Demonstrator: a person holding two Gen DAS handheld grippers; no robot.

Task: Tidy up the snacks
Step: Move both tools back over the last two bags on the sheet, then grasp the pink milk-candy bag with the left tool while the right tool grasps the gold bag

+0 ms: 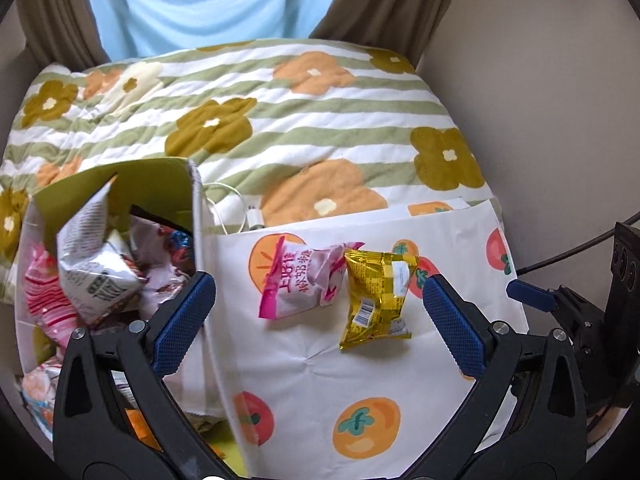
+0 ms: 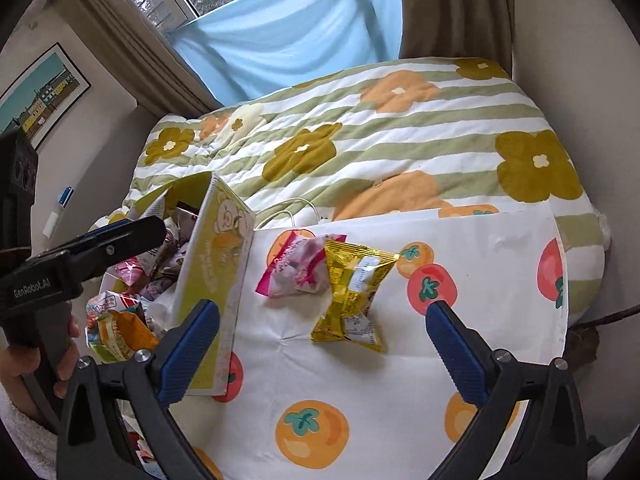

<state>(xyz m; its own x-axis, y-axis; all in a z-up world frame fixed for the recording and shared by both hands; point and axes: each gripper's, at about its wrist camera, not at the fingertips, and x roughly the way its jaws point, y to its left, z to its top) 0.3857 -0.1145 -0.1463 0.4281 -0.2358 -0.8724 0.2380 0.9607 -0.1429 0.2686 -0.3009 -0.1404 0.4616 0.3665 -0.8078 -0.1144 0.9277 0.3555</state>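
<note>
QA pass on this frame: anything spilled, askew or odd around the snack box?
Two packets lie outside the box, on the fruit-print cloth: a pink packet and a crumpled gold packet, touching. The box leans, overfilled, with packets jutting out and more loose ones beside it. Both tongs, left and right, are open and empty.

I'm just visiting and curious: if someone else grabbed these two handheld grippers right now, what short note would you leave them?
Left gripper: open, holding nothing, hovering over the fruit-print sheet.
Right gripper: open, empty, above the same sheet.
Pink snack packet and gold snack packet lie loose on the sheet, touching each other.
Green box stands at the sheet's left edge, already holding a pile of snack packets; a few more packets lie beside it.
Done: most snacks are in or around the box.
Left: probably pick up the pink and gold packets and put them in the box.
</note>
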